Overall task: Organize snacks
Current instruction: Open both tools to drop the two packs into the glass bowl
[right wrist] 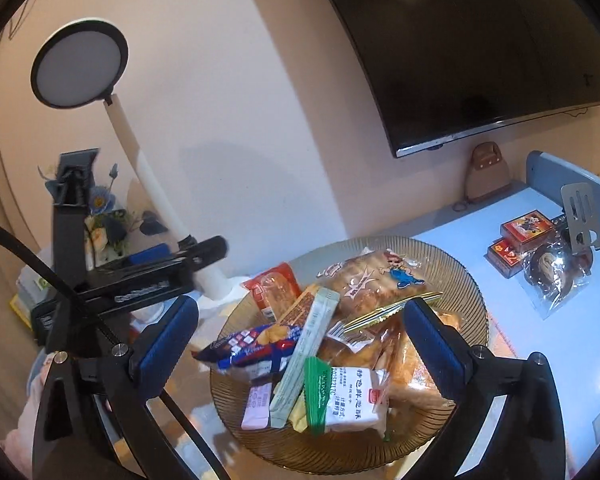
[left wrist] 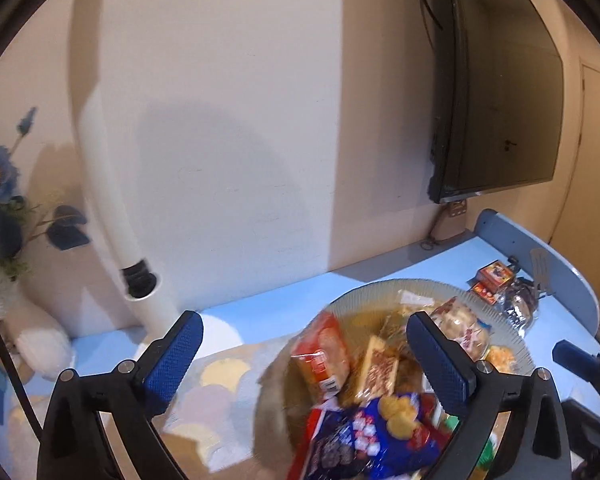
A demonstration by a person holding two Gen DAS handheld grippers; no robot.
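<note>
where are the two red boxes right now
The two red boxes sit on the blue table, outside the glass plate to its right in the right wrist view, beside a clear-wrapped dark snack.

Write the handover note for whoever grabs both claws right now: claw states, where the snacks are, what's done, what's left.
Left claw: open, empty, above the near-left side of the plate.
Right claw: open, empty, over the pile.
Glass plate: heaped with wrapped snacks, including the blue packet, the orange packet and the white pastry pack.
Still off the plate, on the blue table: two red boxes and a clear-bagged snack.
Done: most snacks gathered.
Left: probably those three outliers.
</note>
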